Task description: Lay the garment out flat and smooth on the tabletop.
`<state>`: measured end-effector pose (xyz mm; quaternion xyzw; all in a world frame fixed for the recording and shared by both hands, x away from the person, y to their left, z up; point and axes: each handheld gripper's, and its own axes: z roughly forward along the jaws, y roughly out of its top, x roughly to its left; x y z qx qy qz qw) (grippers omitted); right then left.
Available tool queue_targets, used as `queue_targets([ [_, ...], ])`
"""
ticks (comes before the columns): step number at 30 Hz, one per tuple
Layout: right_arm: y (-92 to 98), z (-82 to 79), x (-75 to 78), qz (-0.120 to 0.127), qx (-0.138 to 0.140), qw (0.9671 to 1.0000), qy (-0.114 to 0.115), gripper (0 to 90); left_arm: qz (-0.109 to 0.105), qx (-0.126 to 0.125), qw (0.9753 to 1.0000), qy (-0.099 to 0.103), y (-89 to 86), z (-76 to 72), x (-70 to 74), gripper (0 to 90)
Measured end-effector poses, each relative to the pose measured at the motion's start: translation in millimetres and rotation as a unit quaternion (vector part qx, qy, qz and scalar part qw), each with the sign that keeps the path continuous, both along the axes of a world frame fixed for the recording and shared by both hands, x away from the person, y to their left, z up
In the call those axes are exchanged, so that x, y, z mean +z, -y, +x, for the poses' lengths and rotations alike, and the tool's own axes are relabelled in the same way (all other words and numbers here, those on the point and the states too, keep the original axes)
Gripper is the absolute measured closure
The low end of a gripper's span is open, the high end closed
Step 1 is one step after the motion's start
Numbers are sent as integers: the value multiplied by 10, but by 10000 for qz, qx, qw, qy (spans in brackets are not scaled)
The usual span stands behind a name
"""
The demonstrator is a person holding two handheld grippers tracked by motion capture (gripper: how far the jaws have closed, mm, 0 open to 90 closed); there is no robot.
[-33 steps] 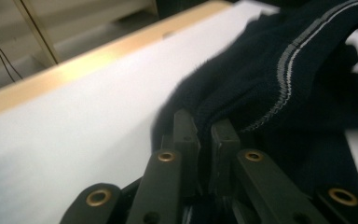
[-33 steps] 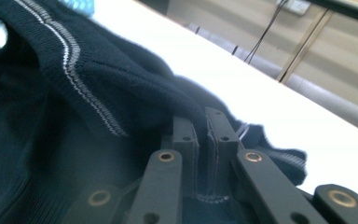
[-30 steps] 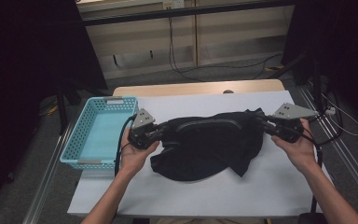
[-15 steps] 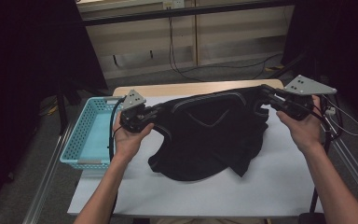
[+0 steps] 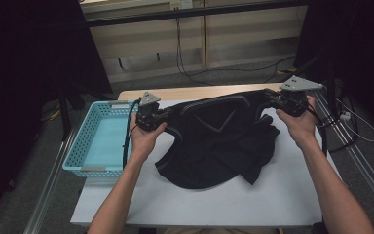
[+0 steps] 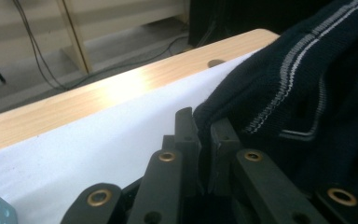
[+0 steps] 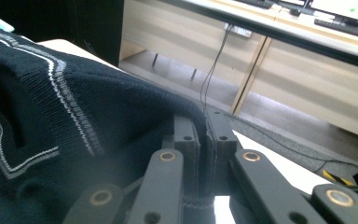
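Observation:
A dark navy knit vest (image 5: 219, 141) with grey stripes along its V-neck and armholes hangs stretched between both grippers, its lower part resting on the white table (image 5: 282, 195). My left gripper (image 5: 168, 115) is shut on the vest's left shoulder edge; in the left gripper view the fabric (image 6: 279, 88) is pinched between the jaws of that gripper (image 6: 205, 128). My right gripper (image 5: 268, 97) is shut on the other shoulder; in the right gripper view the knit (image 7: 74, 107) runs into the closed jaws of this gripper (image 7: 204, 123).
A light blue plastic basket (image 5: 85, 146) stands at the table's left edge, beside my left hand. A wooden strip (image 5: 199, 91) runs along the table's far edge. Cables (image 5: 350, 122) trail off to the right by a metal rail.
Both grippers have lifted and moved away from me toward the far edge, spreading apart. The vest has been pulled up and stretched out wider between them.

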<state>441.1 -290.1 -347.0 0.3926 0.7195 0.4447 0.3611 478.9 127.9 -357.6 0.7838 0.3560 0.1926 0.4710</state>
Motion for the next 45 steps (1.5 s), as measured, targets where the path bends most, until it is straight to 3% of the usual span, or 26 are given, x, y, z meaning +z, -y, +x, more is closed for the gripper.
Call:
queue_targets([
  [7, -46, 263, 20, -104, -84, 9997, -213, 848, 167, 23, 9998, -68, 20, 177, 37, 844],
  [13, -181, 478, 6, -60, -211, 9994, -284, 849, 81, 283, 9993, -236, 2, 416, -12, 844],
  [17, -230, 645, -69, 10, -319, 9987, -391, 848, 107, 428, 9983, -370, 17, 561, -114, 841],
  [26, -208, 930, -312, 45, -565, 9962, -668, 841, 275, 442, 9974, -505, 118, 782, -223, 844],
  [27, -207, 946, -319, 38, -562, 9962, -671, 825, 289, 448, 9973, -504, 130, 791, -231, 839],
  [30, -223, 962, -326, 175, -698, 9952, -663, 601, 321, 497, 9973, -442, 124, 778, -240, 723],
  [31, -225, 957, -328, 178, -691, 9952, -673, 595, 372, 557, 9968, -438, 121, 764, -248, 669],
  [33, -231, 939, -340, 28, -693, 9945, -787, 507, 412, 655, 9961, -419, 105, 728, -244, 574],
  [35, -223, 916, -354, 2, -637, 9939, -906, 492, 312, 695, 9963, -407, 78, 683, -236, 484],
  [38, -225, 882, -386, -106, -682, 9930, -963, 437, 434, 632, 9963, -389, 81, 613, -236, 463],
  [40, -223, 873, -386, -60, -713, 9928, -965, 405, 359, 537, 9974, -330, 94, 539, -225, 451],
  [43, -232, 878, -396, -177, -734, 9923, -979, 390, 309, 455, 9981, -271, 117, 452, -222, 425],
  [45, -233, 868, -395, -151, -719, 9923, -993, 388, 367, 342, 9985, -242, 133, 398, -224, 413],
])
